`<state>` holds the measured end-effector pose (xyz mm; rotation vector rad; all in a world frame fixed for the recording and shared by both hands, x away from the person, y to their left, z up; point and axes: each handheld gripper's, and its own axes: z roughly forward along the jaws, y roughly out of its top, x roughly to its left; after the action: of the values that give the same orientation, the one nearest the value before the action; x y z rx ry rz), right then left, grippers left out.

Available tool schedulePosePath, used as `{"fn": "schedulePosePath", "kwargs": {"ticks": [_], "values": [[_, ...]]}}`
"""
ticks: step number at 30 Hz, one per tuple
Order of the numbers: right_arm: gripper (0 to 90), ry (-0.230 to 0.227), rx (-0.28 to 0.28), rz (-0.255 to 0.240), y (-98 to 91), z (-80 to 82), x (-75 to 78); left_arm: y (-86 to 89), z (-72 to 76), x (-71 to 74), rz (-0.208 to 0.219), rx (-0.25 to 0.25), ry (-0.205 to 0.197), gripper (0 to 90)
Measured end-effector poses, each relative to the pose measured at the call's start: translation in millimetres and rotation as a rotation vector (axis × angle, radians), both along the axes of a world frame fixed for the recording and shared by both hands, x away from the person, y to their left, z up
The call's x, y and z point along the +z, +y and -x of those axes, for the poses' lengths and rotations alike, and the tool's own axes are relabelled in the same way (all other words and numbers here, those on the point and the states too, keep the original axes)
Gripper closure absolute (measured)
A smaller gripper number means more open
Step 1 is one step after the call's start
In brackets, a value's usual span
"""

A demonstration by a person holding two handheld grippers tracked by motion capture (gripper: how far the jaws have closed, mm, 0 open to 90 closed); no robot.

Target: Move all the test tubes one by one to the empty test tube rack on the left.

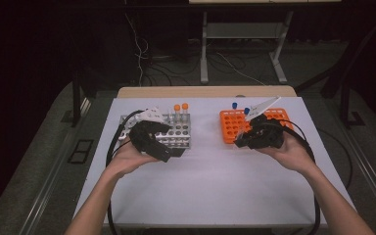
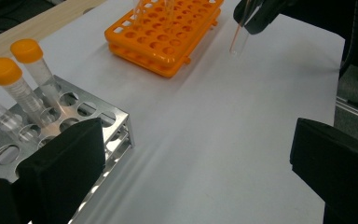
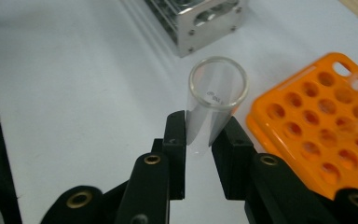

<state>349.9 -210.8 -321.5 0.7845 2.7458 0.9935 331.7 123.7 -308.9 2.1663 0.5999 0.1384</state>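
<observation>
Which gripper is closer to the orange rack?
The right. The right gripper, shut on a clear tube, is at the near edge of the orange rack. The left gripper is across the table, by the metal rack.

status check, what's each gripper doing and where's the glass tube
Right gripper shut on clear tube, held over the table between orange rack and metal rack. Left gripper open, empty, beside metal rack. Nothing in the way.
</observation>
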Motion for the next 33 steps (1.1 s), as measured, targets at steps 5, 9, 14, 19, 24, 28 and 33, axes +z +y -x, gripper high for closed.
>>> {"fn": "schedulePosePath", "kwargs": {"ticks": [5,9,14,19,24,28,33], "values": [[75.0,0.003,0.046,0.008,15.8,4.7,-0.4,-3.0,0.3,4.6,-0.008,-0.018,-0.006,2.9],[75.0,0.008,0.080,0.016,26.6,6.5,-2.2,-6.7,0.5,7.6,-0.016,-0.041,-0.006,4.4],[75.0,0.020,0.121,0.034,41.8,9.0,-5.3,-13.1,0.1,11.0,-0.037,-0.077,-0.007,7.9],[75.0,0.029,0.162,0.038,56.8,13.4,-6.2,-20.5,0.1,14.6,-0.059,-0.117,-0.006,12.9],[75.0,0.028,0.194,0.034,68.1,16.4,-5.5,-28.0,0.7,17.7,-0.083,-0.160,-0.005,16.7],[75.0,0.030,0.222,0.038,78.5,20.2,-5.6,-35.2,0.5,19.2,-0.100,-0.196,0.002,21.3],[75.0,0.036,0.256,0.038,90.6,24.1,-7.2,-42.7,-0.8,18.8,-0.126,-0.237,0.016,29.4]]}}
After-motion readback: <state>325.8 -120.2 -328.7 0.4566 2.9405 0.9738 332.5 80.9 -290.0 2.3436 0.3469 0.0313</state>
